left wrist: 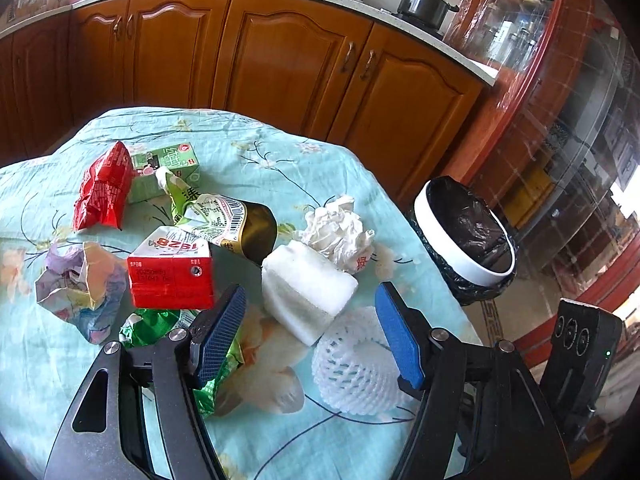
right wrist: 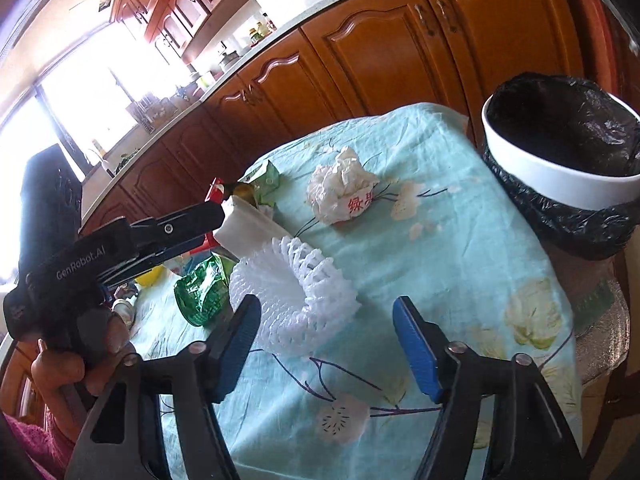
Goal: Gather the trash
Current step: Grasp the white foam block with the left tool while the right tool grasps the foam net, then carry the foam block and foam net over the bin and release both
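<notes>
Between the spread, empty left tongs (left wrist: 312,336) lie the foam block (left wrist: 308,292) and the foam net (left wrist: 356,364) on the tabletop (left wrist: 280,152). The right tongs (right wrist: 326,344), also spread and empty, hover just behind the net. Best close on the net's rim, then carry it to the bin (right wrist: 560,176) ahead right.

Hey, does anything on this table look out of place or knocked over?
Yes. A brown bottle lies on its side among crumpled wrappers on the floral tablecloth, its label torn. The bin holds only its liner.
</notes>
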Available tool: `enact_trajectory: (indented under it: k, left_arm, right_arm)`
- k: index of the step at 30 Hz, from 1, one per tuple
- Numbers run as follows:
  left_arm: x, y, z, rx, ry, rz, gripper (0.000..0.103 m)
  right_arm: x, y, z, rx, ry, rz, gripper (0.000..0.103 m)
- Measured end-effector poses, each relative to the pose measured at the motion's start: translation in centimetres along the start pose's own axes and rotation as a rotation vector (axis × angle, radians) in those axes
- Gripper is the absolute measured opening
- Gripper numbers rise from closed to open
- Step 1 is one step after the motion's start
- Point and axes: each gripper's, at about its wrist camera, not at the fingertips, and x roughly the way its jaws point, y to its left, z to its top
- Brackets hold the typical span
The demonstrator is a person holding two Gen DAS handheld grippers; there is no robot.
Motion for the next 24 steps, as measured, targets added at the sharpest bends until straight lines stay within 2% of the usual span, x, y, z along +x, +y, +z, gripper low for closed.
enact_trajectory:
  k: [3,5,6,8,18,24]
  left_arm:
    - [0.8,-0.3,0.1,0.011,0.006,0.012,0.068]
    - [1.3,-0.5,0.2,0.016,0.013,0.013,0.068]
    - [1.6,-0.6,0.2,0.020,0.016,0.014,0.066]
    - [2.0,-0.7,0.1,0.031,0.024,0.012,0.049]
    - [1.3,-1.1,0.0,0.062,0.004,-0.011,0.037]
    - [0.1,-2.4,0.1,0.097,-0.015,-0.046,0.033]
  right_arm:
    - [0.8,-0.3,-0.1,0.007,0.023,0.011,0.046]
    - [0.9,-0.4,0.0,0.002,0.030,0.013,0.025]
    - [0.7,-0.4,-0.1,0.000,0.028,0.010,0.021]
    - [0.1,-0.5,0.0,-0.005,0.017,0.003,0.012]
    - [-3.2,-2.8,1.0,0.040,-0.056,-0.047,0.010]
    - [-4.7,-3.9,1.6,0.064,-0.101,-0.083,0.011]
